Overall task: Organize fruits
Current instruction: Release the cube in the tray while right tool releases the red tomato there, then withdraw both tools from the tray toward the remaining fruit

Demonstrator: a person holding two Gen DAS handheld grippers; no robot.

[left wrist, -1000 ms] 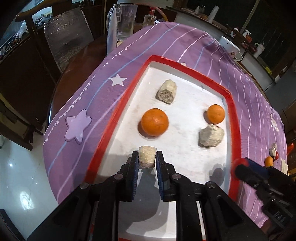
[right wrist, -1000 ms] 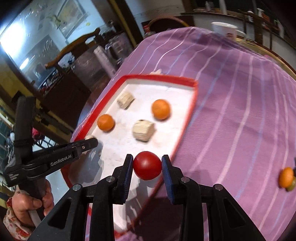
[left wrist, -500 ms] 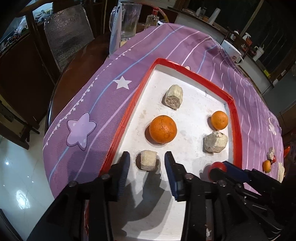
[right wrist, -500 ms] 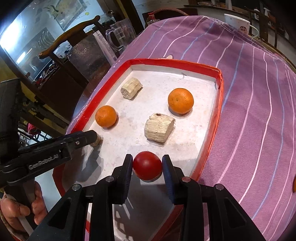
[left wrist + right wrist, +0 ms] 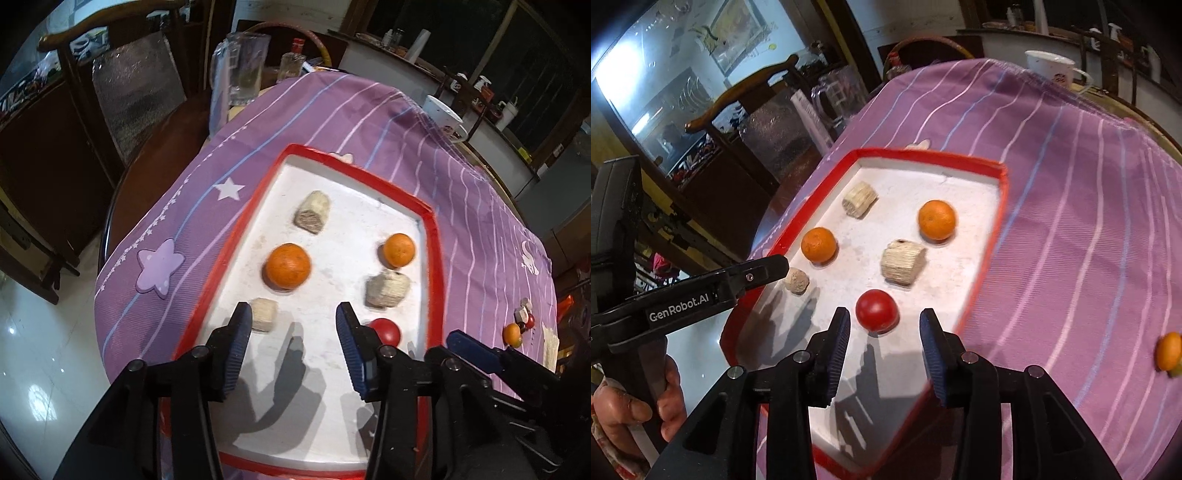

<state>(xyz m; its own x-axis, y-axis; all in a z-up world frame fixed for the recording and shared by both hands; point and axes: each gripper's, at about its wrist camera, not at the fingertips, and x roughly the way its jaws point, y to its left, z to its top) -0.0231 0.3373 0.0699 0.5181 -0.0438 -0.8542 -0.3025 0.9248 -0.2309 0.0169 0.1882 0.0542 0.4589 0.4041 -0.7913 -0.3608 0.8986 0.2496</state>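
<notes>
A red-rimmed white tray [image 5: 431, 236] [image 5: 997, 206] lies on the purple cloth. On it sit two oranges [image 5: 288, 266] [image 5: 398, 250], three beige chunks [image 5: 312, 212] [image 5: 387, 288] [image 5: 263, 315] and a red tomato [image 5: 877, 309] [image 5: 386, 330]. My left gripper [image 5: 293, 325] is open above the tray's near end, the small beige chunk just beyond its left finger. My right gripper [image 5: 884, 328] is open, with the tomato resting on the tray just ahead of its fingers. The left gripper's finger [image 5: 757, 273] shows beside the small chunk [image 5: 796, 280].
More small fruit [image 5: 513, 332] [image 5: 1169, 350] lies on the cloth right of the tray. A glass jug [image 5: 240, 70], a bottle [image 5: 291, 64] and a white mug [image 5: 443, 118] stand at the table's far side. A chair [image 5: 136, 92] stands left.
Both grippers opened and drew back. The left let go of the small beige chunk, the right let go of the tomato; both now rest on the tray.
</notes>
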